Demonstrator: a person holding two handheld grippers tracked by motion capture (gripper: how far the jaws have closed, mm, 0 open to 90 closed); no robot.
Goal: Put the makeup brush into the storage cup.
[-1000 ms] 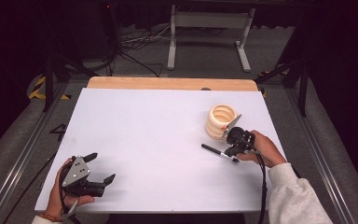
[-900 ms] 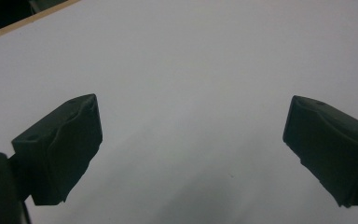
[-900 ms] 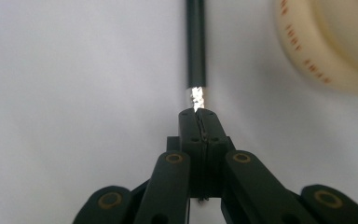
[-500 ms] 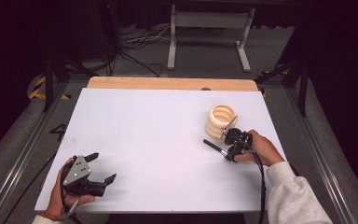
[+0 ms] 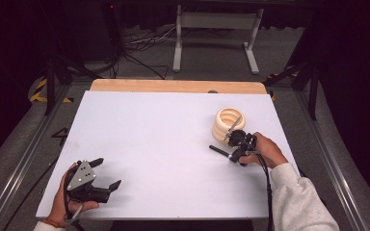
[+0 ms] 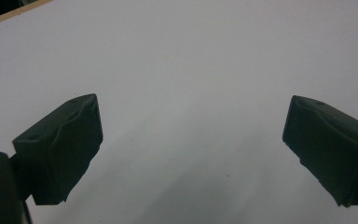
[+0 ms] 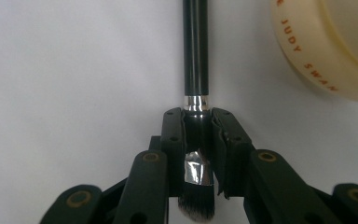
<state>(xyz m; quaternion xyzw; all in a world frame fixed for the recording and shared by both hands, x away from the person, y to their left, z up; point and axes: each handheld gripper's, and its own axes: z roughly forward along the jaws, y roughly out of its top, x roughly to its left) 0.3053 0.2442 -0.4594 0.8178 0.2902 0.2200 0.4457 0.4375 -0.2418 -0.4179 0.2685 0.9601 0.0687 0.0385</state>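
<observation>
Right gripper view: right gripper (image 7: 198, 140) has just closed on the makeup brush (image 7: 196, 56) beside the cream ribbed holder (image 7: 326, 51); left gripper (image 6: 191, 158), far from the holder, gapes.

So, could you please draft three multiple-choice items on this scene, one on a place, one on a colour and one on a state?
1. Where does the cream ribbed holder stand?
A. on the table's right half, beside the right gripper
B. at the front left corner
C. on the floor

2. What colour is the handle of the makeup brush?
A. red
B. black
C. white

3. How do the jaws of the left gripper stand?
A. shut on the brush
B. shut on nothing
C. wide open, nothing between them

Key: 1 A, the high view shows it by the right gripper; 2 B, the right gripper view shows a black handle with a silver band; 3 C, the left gripper view shows bare table between the jaws.
</observation>
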